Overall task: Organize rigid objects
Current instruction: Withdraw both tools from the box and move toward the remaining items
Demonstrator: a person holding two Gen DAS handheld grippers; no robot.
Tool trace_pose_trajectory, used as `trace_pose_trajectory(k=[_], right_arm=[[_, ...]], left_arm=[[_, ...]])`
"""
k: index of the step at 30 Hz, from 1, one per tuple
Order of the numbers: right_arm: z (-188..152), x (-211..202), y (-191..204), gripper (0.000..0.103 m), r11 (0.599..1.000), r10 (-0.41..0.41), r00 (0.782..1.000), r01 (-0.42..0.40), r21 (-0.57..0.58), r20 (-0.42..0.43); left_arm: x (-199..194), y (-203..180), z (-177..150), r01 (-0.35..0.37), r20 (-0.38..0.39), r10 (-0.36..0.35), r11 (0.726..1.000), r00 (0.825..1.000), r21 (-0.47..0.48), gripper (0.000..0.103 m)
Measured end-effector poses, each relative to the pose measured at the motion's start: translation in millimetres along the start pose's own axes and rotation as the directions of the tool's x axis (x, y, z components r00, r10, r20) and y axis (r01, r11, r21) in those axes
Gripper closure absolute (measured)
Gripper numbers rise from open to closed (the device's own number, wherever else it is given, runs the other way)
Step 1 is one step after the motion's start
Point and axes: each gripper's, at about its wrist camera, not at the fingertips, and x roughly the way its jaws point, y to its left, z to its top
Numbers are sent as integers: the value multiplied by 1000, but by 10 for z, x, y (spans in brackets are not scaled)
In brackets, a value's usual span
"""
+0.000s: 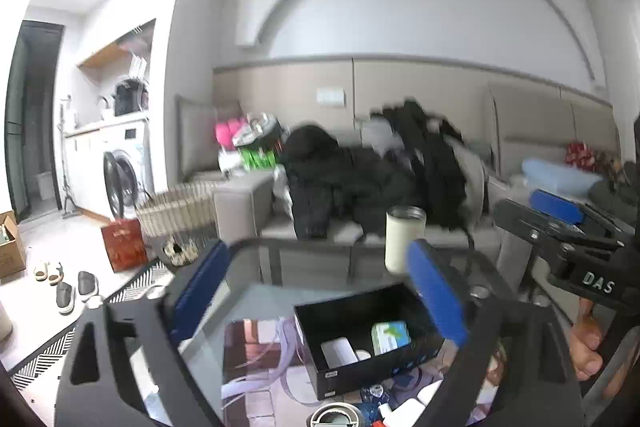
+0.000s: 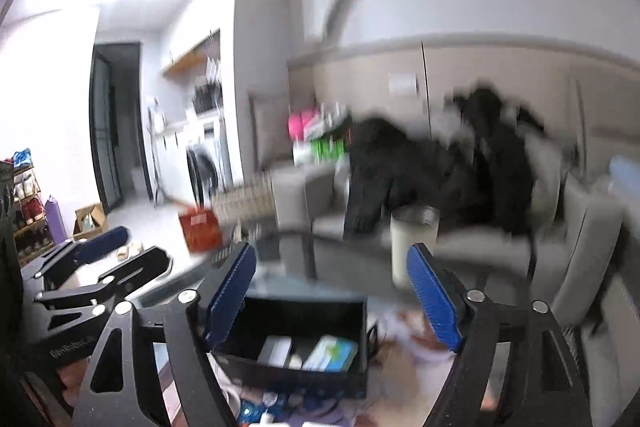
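- Currently both grippers are spread and hold nothing: left gripper (image 1: 320, 291), right gripper (image 2: 332, 291), both above the glass surface (image 1: 256, 267).
- Risk: right view is badly blurred; a fast swing could knock over the white tumbler (image 1: 403, 239) standing just behind the box.
- Black box (image 1: 360, 375) sits open on the surface, holding a green-white pack (image 1: 390, 337) and a white item (image 1: 338, 353).
- Loose items near the front edge aren't boxed yet.

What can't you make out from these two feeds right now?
- Black box: contents partly hidden by the left gripper in the left view; motion-blurred in the right view.
- Small items at the bottom edge: cut off, unidentifiable.
- White tumbler: smeared in the right view.
- Right gripper: jaws apart, nothing between them.
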Motion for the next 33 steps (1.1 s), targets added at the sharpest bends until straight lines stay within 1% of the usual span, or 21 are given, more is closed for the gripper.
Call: trace_pose_trajectory(k=[3, 5, 8, 10, 12, 15, 18, 21, 23, 27, 33], right_arm=[[4, -252, 36, 20, 999, 23, 999, -22, -27, 28], [-12, -355, 74, 19, 998, 31, 999, -29, -56, 30], [-61, -444, 49, 19, 998, 36, 999, -36, -42, 11], [-100, -443, 49, 19, 998, 37, 999, -38, -50, -8], [-137, -448, 38, 19, 998, 34, 999, -35, -53, -17], [-175, -369, 37, 19, 998, 36, 998, -38, -41, -52], [-222, -235, 36, 19, 998, 48, 992, -51, -23, -116], [-329, -69, -2, 19, 998, 55, 979, -55, 4, -196], [-400, 14, -38, 19, 999, 50, 971, -48, 15, -233], [-471, 64, -96, 19, 999, 44, 964, -38, 27, -261], [-489, 24, -151, 19, 998, 57, 964, -48, 39, -260]], left_arm=[[-239, 71, -21, 13, 32, -13, 1000, 999, -21, 8], [-348, 94, -43, 10, 39, -9, 999, 999, -34, 4], [-429, 81, -81, 22, 46, -22, 1000, 999, -6, 4], [-385, 48, -112, 9, 33, -10, 1000, 999, 26, 4], [-322, 29, -143, 9, 13, -10, 1000, 1000, 28, 4], [-237, 13, -173, 0, -23, 0, 1000, 1000, 25, 4], [-124, -11, -215, 6, -72, -5, 1000, 997, 13, 4], [7, -63, -298, -4, -118, 8, 999, 993, 37, 4], [65, -84, -346, -6, -142, 11, 999, 990, 38, 4], [84, -94, -373, -23, -140, 29, 999, 990, 47, 4], [59, -108, -376, -31, -137, 37, 999, 990, 44, 4]])
